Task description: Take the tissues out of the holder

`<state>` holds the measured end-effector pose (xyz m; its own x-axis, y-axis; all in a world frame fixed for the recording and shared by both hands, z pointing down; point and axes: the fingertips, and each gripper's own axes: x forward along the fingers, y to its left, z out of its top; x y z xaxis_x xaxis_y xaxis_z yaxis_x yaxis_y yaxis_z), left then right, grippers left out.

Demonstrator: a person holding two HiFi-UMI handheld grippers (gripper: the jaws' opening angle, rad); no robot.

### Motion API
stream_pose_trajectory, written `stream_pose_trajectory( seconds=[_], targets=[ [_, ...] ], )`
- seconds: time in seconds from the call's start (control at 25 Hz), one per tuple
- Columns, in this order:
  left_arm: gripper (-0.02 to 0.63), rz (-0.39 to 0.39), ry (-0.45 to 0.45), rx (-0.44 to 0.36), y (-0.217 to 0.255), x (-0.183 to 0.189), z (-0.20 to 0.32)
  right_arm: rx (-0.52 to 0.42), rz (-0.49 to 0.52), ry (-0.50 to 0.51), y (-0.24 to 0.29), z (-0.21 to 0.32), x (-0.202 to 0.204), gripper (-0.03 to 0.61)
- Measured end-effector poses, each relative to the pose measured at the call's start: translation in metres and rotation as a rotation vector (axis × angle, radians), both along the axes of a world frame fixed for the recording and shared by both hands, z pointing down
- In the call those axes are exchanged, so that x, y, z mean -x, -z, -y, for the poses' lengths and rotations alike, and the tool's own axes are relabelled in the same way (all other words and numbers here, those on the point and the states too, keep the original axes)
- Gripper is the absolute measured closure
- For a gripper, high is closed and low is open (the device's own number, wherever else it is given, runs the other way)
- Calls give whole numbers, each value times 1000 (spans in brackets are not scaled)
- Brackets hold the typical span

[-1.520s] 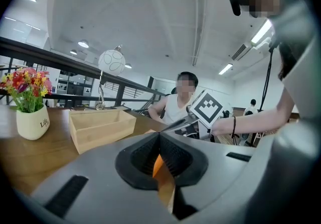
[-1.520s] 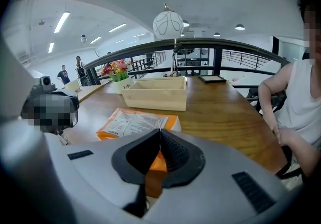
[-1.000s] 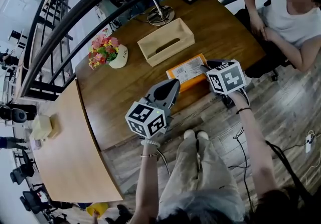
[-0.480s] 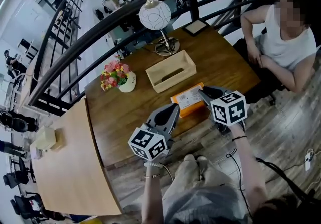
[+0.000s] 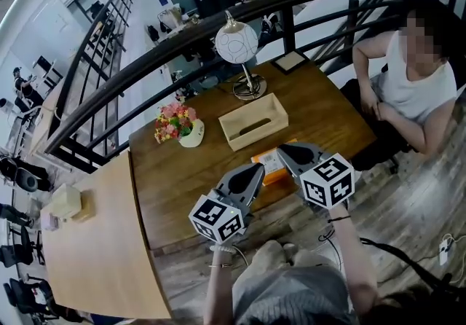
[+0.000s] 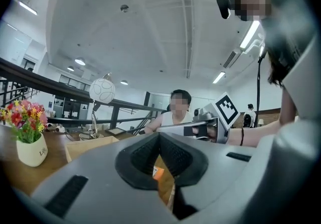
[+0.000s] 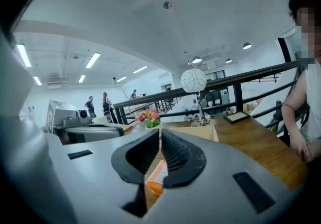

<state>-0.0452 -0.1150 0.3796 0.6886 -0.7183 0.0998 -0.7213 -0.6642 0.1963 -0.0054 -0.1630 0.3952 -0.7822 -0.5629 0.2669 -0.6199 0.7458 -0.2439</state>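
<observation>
The orange tissue pack (image 5: 270, 162) lies flat on the counter (image 5: 175, 178), close to its near edge and just in front of the wooden holder (image 5: 255, 135). The holder stands open and looks emptied, so the removal is judged done or nearly so.

The pack is expected to be light and soft, with a slick film wrap that gives under pressure. It would best be pinched shallowly across a short end or along an edge rather than pressed from above.

The left tool (image 5: 255, 170) is held with its jaws closed tip to tip on nothing, and the right tool (image 5: 281, 150) likewise. Through the gap below each pair of tips only the pack is glimpsed.

The 2 tools are carried side by side over the counter's near edge, apparently clear of its surface. They are pointed away from the person toward the holder, with both forearms stretched forward.
</observation>
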Motion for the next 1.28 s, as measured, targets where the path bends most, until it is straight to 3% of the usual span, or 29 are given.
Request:
stream_pose_trajectory(
  seconds=[0.6,1.28],
  targets=[
    [606,9,-4,-99,38,-5,-18,-229,72,52,62,-39,10,566],
    [606,20,-15,-110,40,-13,-25,-264,89,51,59,-48,5,566]
  ],
)
